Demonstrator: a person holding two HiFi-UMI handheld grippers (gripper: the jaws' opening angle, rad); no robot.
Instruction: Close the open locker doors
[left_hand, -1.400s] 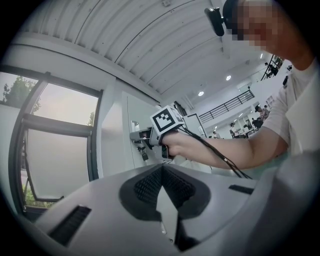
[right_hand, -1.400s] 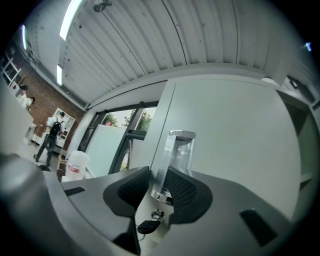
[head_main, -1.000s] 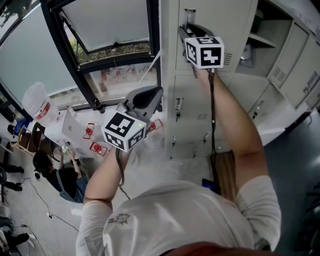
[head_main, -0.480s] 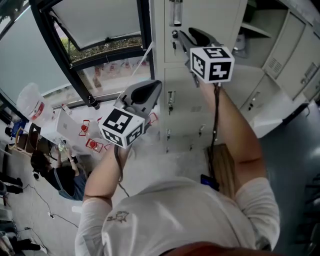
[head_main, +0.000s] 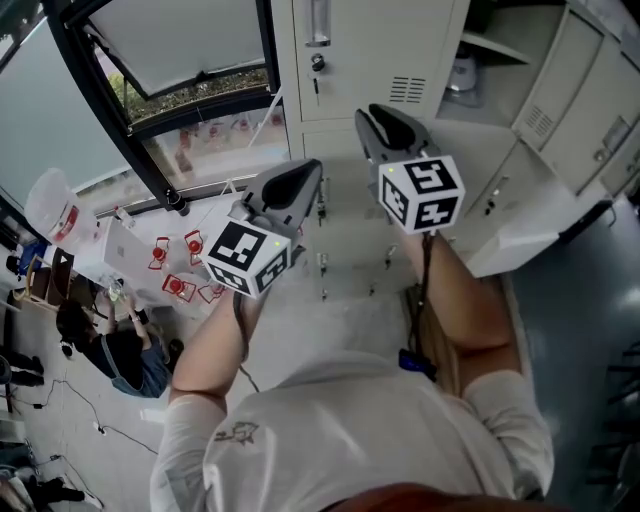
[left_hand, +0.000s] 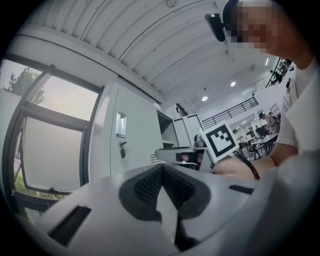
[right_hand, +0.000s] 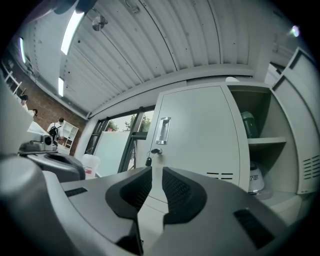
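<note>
The grey locker bank fills the top of the head view. Its upper left door (head_main: 370, 50) is closed, with a handle (head_main: 318, 20) and a key (head_main: 316, 62). Right of it a compartment (head_main: 490, 40) stands open, its door (head_main: 560, 85) swung out. A lower door (head_main: 520, 245) is open too. My right gripper (head_main: 375, 112) points at the closed door (right_hand: 200, 130); its jaws have just been closing and keep a narrow gap (right_hand: 152, 172) with nothing between them. My left gripper (head_main: 308, 166) is beside it, shut and empty (left_hand: 161, 169).
The open compartment (right_hand: 260, 115) has a shelf (right_hand: 267, 141) with a green item (right_hand: 248, 122) above it and a white appliance (right_hand: 256, 179) below. A window (head_main: 190, 60) is left of the lockers. Below it sit a person (head_main: 110, 350) and a table (head_main: 130, 255).
The right gripper has come down from the top door's handle to beside the left gripper, and its jaws have narrowed. The left gripper shifted slightly. The lockers slid left in the head view.
</note>
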